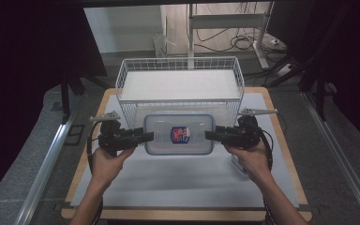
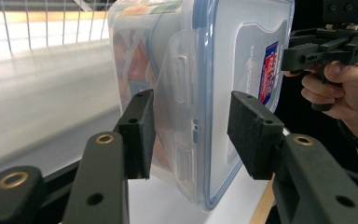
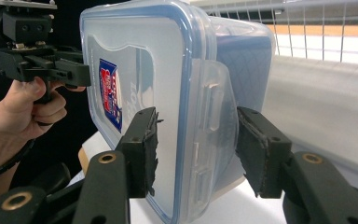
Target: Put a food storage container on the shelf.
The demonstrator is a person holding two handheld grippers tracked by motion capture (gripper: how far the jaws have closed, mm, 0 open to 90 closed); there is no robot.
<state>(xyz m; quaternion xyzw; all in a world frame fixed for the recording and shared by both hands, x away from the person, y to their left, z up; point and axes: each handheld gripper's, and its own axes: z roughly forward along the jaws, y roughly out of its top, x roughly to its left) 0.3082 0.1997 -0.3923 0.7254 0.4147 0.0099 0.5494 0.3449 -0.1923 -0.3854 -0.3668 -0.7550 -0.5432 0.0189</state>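
Clear plastic: the food container (image 1: 179, 134) has a blue-rimmed snap-lock lid and a red and blue label; it is held between the two grippers, above the white table top (image 1: 178, 180) and just in front of the wire basket (image 1: 180, 75).
Container attitude: level in the high view, lid facing up; its short ends point at the grippers.
Contents: coloured shapes show through the wall in the left gripper view (image 2: 135, 51); what they are cannot be made out.
Underside: hidden in the high view, so contact with the table cannot be read there; the gripper views show a gap between container and table.
Left gripper (image 1: 145, 137): jaws clamped on the container's left end, one pad under the base and one on the lid, straddling the locking flap (image 2: 182, 88).
Left pad contact: the lid-side pad appears to stand slightly off the lid in the left gripper view; exact contact is hard to confirm.
Right gripper (image 1: 211, 135): jaws clamped on the container's right end, across the locking flap (image 3: 212, 107); worn foam on both pads.
Left hand (image 1: 108, 161): wrapped around the grip from below, forearm entering from the bottom edge, gripper level and pointing inward.
Right hand (image 1: 249, 157): mirrored pose, cable looped around the wrist.
Basket: its far rim is cut off by no object, but its near wall is partly hidden behind the container.
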